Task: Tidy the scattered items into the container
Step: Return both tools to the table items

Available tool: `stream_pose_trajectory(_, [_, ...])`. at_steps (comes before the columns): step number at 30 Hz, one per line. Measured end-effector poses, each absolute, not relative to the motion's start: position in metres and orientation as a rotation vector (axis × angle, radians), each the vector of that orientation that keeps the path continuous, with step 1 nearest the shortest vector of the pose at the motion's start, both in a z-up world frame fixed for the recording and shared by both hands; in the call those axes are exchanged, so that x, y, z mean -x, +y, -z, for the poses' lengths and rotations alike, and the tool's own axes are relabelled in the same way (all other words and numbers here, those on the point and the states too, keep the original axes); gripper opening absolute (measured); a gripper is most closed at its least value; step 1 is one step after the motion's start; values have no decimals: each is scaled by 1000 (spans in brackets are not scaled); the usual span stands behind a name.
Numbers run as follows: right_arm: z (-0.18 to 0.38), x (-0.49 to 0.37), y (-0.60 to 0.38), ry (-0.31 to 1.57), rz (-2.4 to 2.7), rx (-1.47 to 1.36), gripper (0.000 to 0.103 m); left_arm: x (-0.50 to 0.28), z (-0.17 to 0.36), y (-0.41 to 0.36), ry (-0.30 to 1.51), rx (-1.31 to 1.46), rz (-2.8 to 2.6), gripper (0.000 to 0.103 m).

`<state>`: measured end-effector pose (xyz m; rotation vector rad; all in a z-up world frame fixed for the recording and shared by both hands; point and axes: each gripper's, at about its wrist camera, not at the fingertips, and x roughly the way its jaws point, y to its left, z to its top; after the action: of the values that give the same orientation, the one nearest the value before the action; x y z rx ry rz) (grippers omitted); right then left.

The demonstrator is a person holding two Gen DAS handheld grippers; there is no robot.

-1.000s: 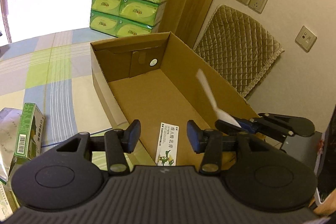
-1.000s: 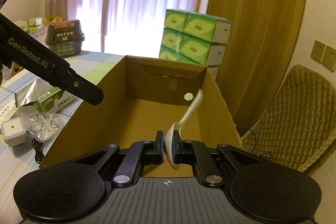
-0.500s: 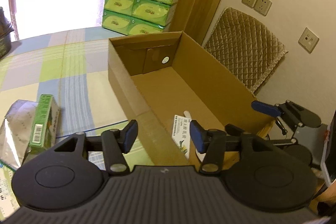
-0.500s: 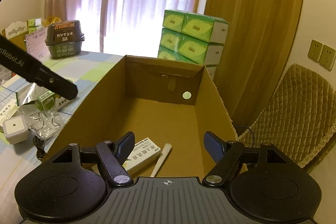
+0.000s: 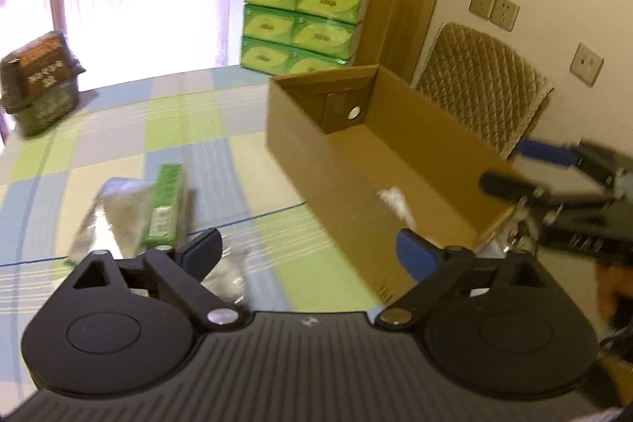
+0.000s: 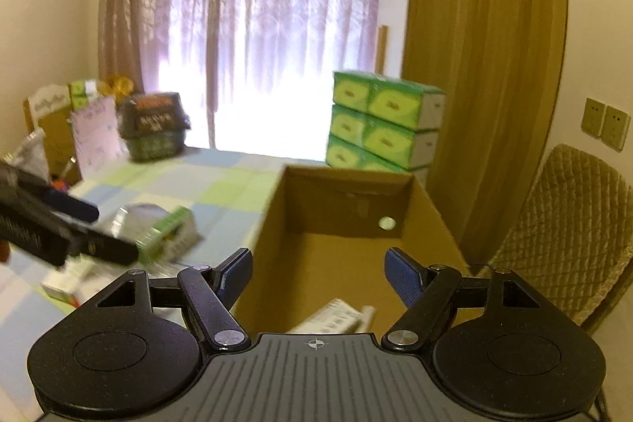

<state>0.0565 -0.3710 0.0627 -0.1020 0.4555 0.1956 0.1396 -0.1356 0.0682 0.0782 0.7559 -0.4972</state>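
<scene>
Both grippers empty, left gripper (image 5: 308, 250) and right gripper (image 6: 318, 273) with fingers apart; cardboard box (image 5: 435, 141) centre-right already holds items, so best sweep left to the green carton (image 5: 166, 202) on the tabletop (image 5: 118, 129), approaching low and square.

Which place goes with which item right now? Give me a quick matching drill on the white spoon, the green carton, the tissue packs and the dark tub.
Items:
1. white spoon
2. green carton
3. tissue packs
4. dark tub

Places:
A. stacked behind the cardboard box
B. on the tablecloth, against a silver pouch
C. inside the cardboard box
D. far end of the table, near the curtain

Pairs: 1-C, 2-B, 3-A, 4-D
</scene>
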Motion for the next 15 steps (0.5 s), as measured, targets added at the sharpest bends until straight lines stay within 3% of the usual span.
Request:
stream_pose_trajectory(4, [-71,-42,-341,438,-248,98,79,-121,-63,-101,777,-109,445,102])
stream_pose_trajectory(15, [-41,-25,-261,530,-419,181,79,-83,-40,-19,854,-142,335,102])
